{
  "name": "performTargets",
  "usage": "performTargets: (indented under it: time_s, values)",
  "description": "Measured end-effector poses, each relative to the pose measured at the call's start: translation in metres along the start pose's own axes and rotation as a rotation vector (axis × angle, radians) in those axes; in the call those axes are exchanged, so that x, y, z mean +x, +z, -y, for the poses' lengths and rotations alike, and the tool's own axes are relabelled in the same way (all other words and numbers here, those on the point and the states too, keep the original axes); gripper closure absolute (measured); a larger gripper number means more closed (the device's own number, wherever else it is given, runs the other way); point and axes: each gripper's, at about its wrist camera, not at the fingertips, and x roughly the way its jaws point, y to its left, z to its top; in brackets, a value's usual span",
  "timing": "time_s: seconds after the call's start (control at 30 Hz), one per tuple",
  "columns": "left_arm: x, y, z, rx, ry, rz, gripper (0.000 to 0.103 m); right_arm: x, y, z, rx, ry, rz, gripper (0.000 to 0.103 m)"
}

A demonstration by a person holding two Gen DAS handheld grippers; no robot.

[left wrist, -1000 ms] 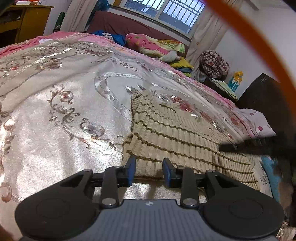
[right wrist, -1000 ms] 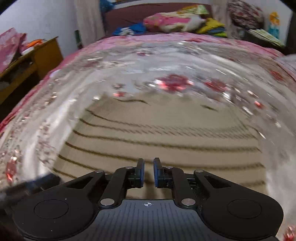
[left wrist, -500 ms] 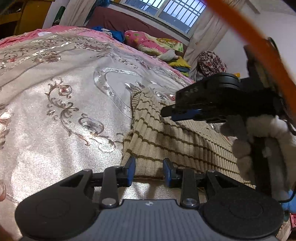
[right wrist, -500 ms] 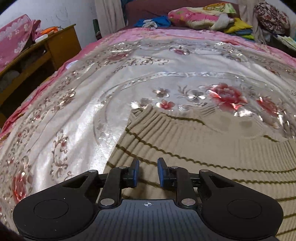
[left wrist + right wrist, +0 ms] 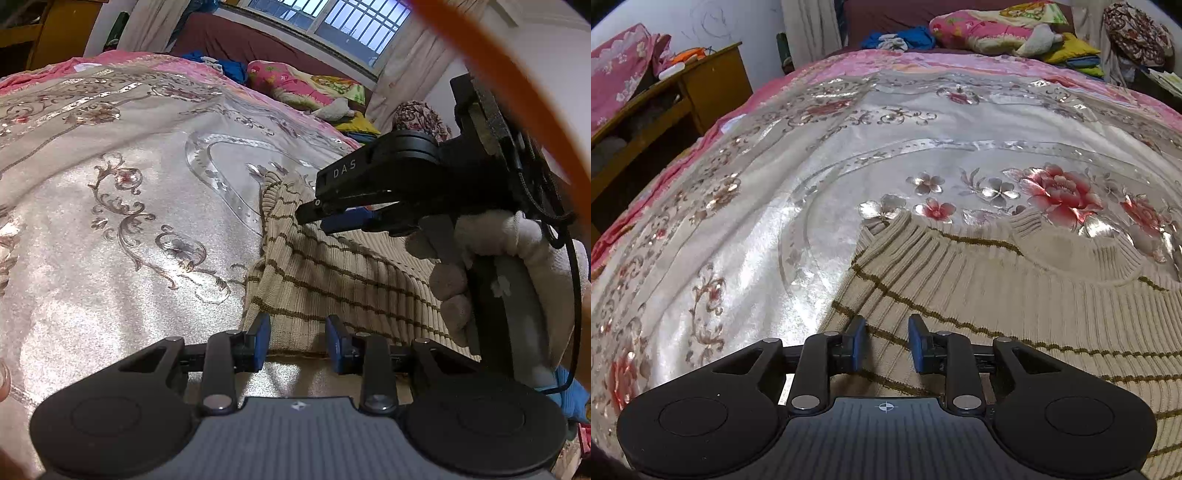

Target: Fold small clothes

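A beige ribbed sweater with thin brown stripes (image 5: 332, 273) lies flat on the bedspread, its neckline at the far side in the right wrist view (image 5: 1015, 295). My left gripper (image 5: 297, 338) is open and empty, low at the sweater's near left edge. My right gripper (image 5: 886, 341) is open and empty, hovering over the sweater's left part near its edge. In the left wrist view the right gripper (image 5: 317, 216) reaches in from the right above the sweater, held by a white-gloved hand (image 5: 491, 251).
The shiny floral bedspread (image 5: 775, 221) covers a wide bed. A wooden desk (image 5: 701, 88) stands at the left. Pillows and folded cloth (image 5: 997, 26) pile up at the far end under a window (image 5: 332, 18). An orange cable (image 5: 517, 85) crosses the left wrist view.
My right gripper rose off the sweater, moved left toward its left edge and opened wider. It came into the left wrist view. My left gripper stayed put, open.
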Motion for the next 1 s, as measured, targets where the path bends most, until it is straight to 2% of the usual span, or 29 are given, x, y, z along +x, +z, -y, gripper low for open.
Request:
performTargets:
  time_s: [0.37, 0.57, 0.67, 0.8, 0.9, 1.0]
  values:
    - [0.001, -0.002, 0.004, 0.049, 0.010, 0.004, 0.065, 0.022, 0.007, -0.011, -0.046, -0.035, 0.023, 0.077]
    - [-0.004, -0.003, 0.006, 0.074, 0.012, 0.022, 0.065, -0.011, 0.001, 0.012, 0.019, 0.015, 0.063, 0.077]
    - [-0.010, -0.005, 0.015, 0.129, 0.041, 0.055, 0.065, -0.044, -0.013, 0.041, 0.058, 0.022, 0.091, 0.077]
    - [-0.022, -0.011, 0.029, 0.194, 0.085, 0.124, 0.065, -0.100, -0.042, 0.099, 0.154, 0.012, 0.128, 0.076]
    - [-0.031, -0.018, 0.047, 0.251, 0.088, 0.163, 0.065, -0.140, -0.071, 0.144, 0.236, 0.006, 0.167, 0.071]
    - [-0.031, -0.030, 0.078, 0.339, 0.067, 0.166, 0.065, -0.167, -0.103, 0.184, 0.314, 0.002, 0.191, 0.070]
